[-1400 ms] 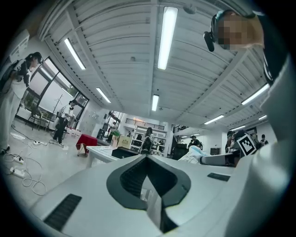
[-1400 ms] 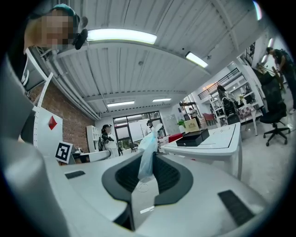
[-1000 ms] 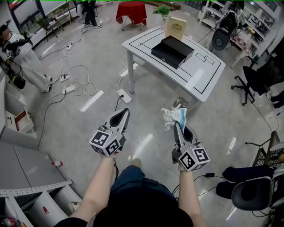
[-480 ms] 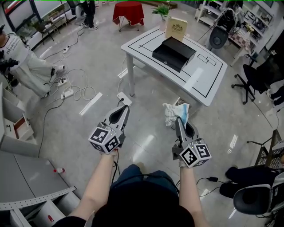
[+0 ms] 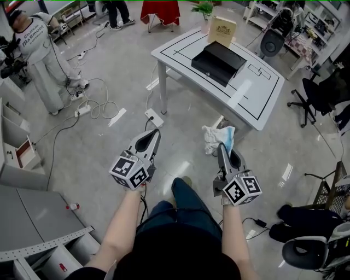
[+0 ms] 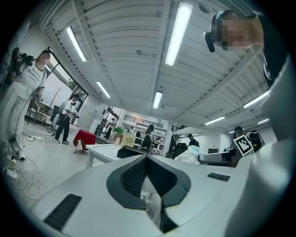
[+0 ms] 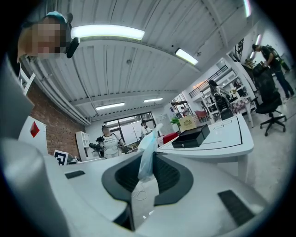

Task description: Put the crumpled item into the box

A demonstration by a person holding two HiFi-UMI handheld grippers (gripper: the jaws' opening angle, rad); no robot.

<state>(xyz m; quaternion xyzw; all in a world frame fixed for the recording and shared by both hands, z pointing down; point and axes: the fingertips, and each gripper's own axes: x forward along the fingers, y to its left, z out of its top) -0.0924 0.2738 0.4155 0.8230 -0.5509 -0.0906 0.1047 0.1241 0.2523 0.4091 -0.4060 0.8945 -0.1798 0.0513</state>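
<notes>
My right gripper (image 5: 223, 146) is shut on a crumpled white and light-blue item (image 5: 217, 139), which sticks up between its jaws in the right gripper view (image 7: 148, 155). My left gripper (image 5: 153, 133) is shut and holds nothing, its jaws meeting in the left gripper view (image 6: 146, 159). The black open box (image 5: 219, 62) lies on the white table (image 5: 257, 98) ahead, well beyond both grippers, with a tan upright lid or card (image 5: 221, 30) behind it. In the right gripper view the box (image 7: 190, 137) shows to the right of the held item.
Cables and power strips (image 5: 90, 106) trail over the floor at left. A person in white (image 5: 41, 54) stands at far left. Office chairs (image 5: 314, 95) and a rack stand at right; a red-draped table (image 5: 163, 11) is at the back. Grey steps (image 5: 33, 219) lie at lower left.
Both grippers have come nearer to the white table, which now sits closer in the head view. The crumpled item stays in the right gripper. The person's leg has stepped forward.
</notes>
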